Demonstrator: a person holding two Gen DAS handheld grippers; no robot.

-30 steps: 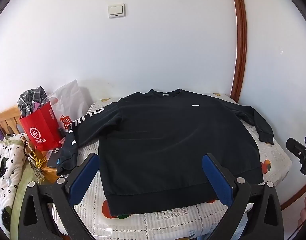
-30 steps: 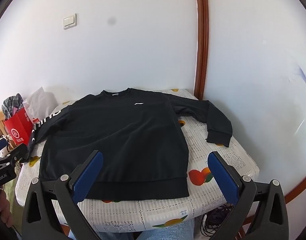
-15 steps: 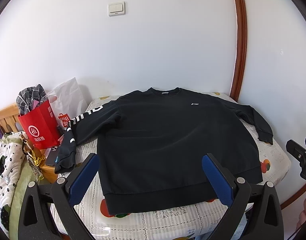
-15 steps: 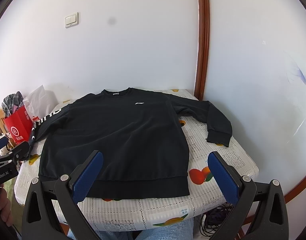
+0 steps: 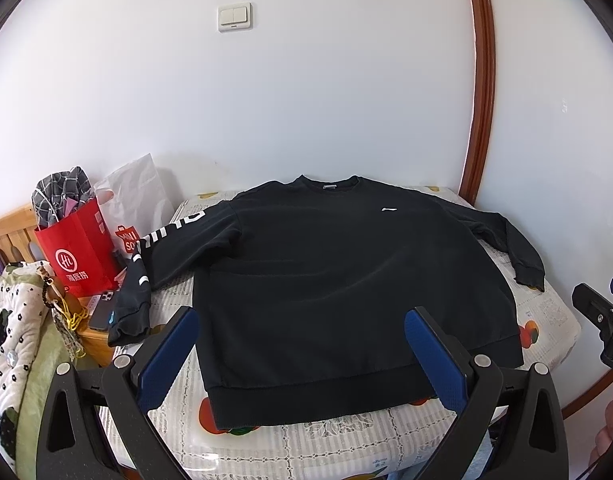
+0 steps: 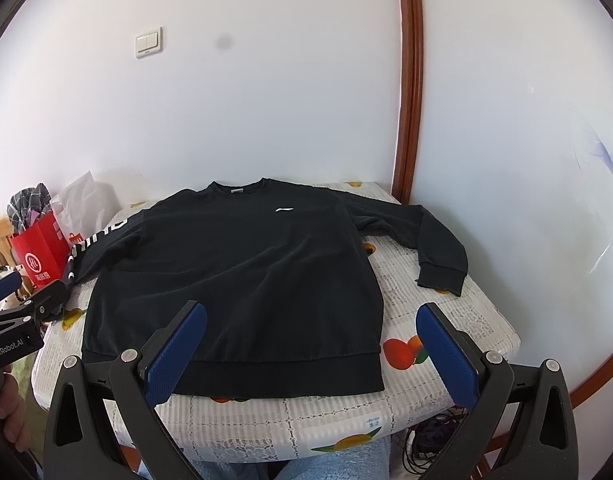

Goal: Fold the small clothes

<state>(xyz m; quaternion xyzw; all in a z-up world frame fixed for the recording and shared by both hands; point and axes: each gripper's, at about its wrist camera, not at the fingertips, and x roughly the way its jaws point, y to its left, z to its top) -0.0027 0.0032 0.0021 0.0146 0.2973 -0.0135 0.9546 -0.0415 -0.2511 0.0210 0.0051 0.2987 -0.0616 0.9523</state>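
A: Going from the left, what's beside the counter?

B: A red paper bag [image 5: 79,258] stuffed with checked cloth, a white plastic bag [image 5: 136,196] behind it against the wall, and a phone [image 5: 101,314] lying on a wooden stand below. They sit a touch lower and farther left in the left wrist view than a second ago, so that camera has crept slightly forward and up.

A: And the sweatshirt?

B: The black sweatshirt [image 5: 346,280] lies flat, front up, on the counter [image 6: 446,320] with its fruit-print cloth, collar toward the wall. Its lettered sleeve [image 5: 162,252] hangs off the left edge; the plain sleeve [image 6: 434,248] bends back on the right side of the cloth. It hasn't shifted at all since the earlier frames.

A: The grippers?

B: The left gripper [image 5: 302,354] hovers over the hem with its blue fingers [image 5: 168,356] spread wide, gripping nothing. The right gripper [image 6: 310,354] is the same, its fingers [image 6: 446,356] wide apart above the hem's right half and the bare cloth. Both are as spread as before.

A: Farthest right?

B: A brown wooden trim [image 6: 410,80] runs up the white wall.
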